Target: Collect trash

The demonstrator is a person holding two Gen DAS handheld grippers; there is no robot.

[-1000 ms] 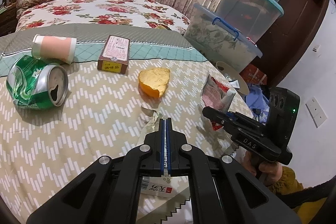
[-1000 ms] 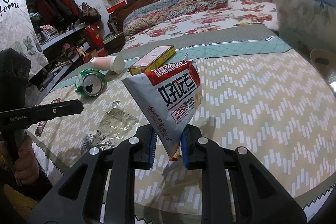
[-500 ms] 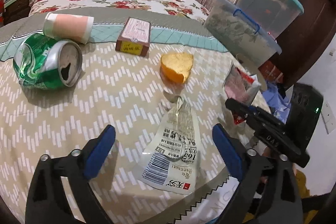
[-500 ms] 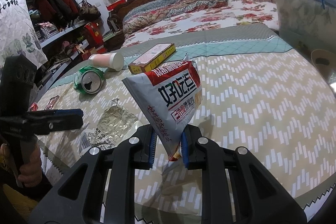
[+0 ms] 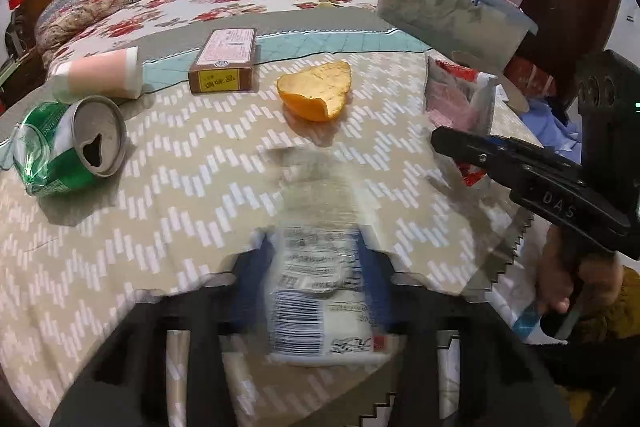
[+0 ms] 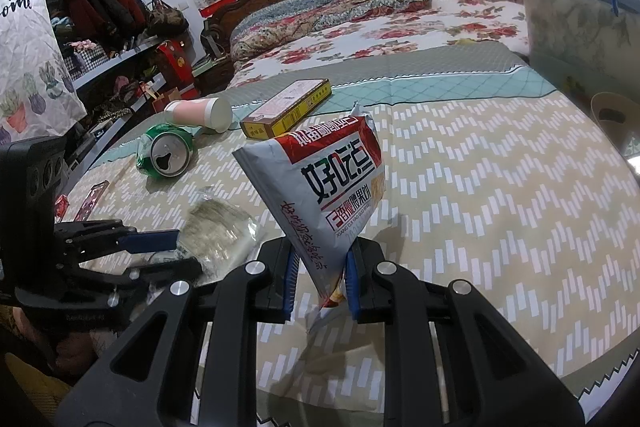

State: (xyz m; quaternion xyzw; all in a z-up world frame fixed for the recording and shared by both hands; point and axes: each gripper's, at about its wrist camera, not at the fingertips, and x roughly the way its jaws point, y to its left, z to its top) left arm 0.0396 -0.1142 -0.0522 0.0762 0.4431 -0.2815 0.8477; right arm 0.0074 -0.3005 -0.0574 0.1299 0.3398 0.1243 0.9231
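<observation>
A clear printed wrapper (image 5: 316, 291) lies flat near the front edge of the chevron cloth (image 5: 160, 207). My left gripper (image 5: 316, 267) is closing around it. Its blurred blue pads (image 5: 256, 267) stand close on either side, and the wrapper fills the gap. The right wrist view shows the same gripper (image 6: 186, 251) low over the wrapper (image 6: 220, 227). My right gripper (image 6: 318, 275) is shut on the lower corner of a red and white snack bag (image 6: 332, 187) and holds it upright above the cloth. In the left wrist view that gripper (image 5: 452, 147) and the bag (image 5: 452, 99) are at the right.
A crushed green can (image 5: 68, 151), a tipped pink cup (image 5: 100, 77), a brown box (image 5: 224, 61) and an orange peel (image 5: 316, 95) lie farther back on the cloth. Stacked storage bins (image 5: 452, 7) stand at the right. A floral bed (image 6: 400, 27) lies behind.
My left gripper let go of the wrapper and opened wide, then dropped lower and is now narrowing around it again. The right gripper and its bag have kept still.
</observation>
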